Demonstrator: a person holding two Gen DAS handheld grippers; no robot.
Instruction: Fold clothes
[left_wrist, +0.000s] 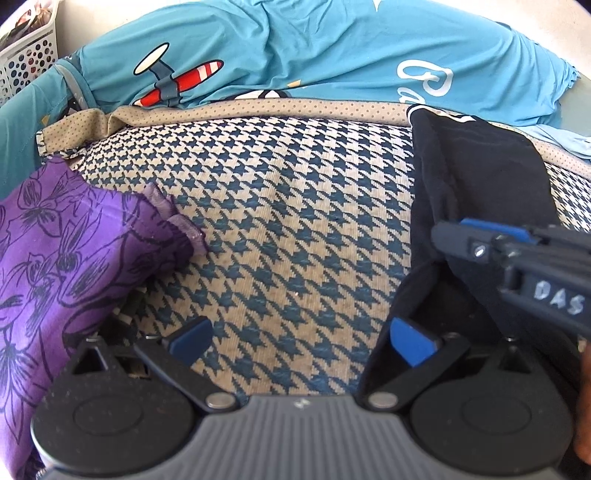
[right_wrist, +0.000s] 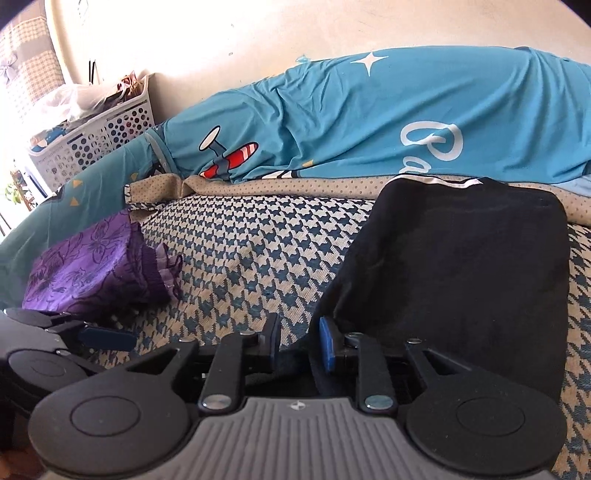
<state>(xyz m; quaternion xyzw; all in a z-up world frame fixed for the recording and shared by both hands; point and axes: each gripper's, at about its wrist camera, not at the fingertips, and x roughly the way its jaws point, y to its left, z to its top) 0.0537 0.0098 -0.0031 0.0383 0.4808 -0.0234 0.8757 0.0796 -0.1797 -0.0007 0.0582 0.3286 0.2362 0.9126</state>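
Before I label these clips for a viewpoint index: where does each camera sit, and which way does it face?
Left wrist: on the left gripper, angled down at the houndstooth cover; own open fingers show, right gripper entering beside the black garment.
Right wrist: on the right gripper, looking shallower toward the wall; own fingers at the black garment's near edge, left gripper at lower left.
Shared: purple garment, black garment, teal sheet, white basket.

A houndstooth cover in blue and cream spreads across the bed, its dotted beige underside turned up along the far edge. Behind it lies a teal sheet printed with a red-striped plane. A white perforated basket stands by the cream wall
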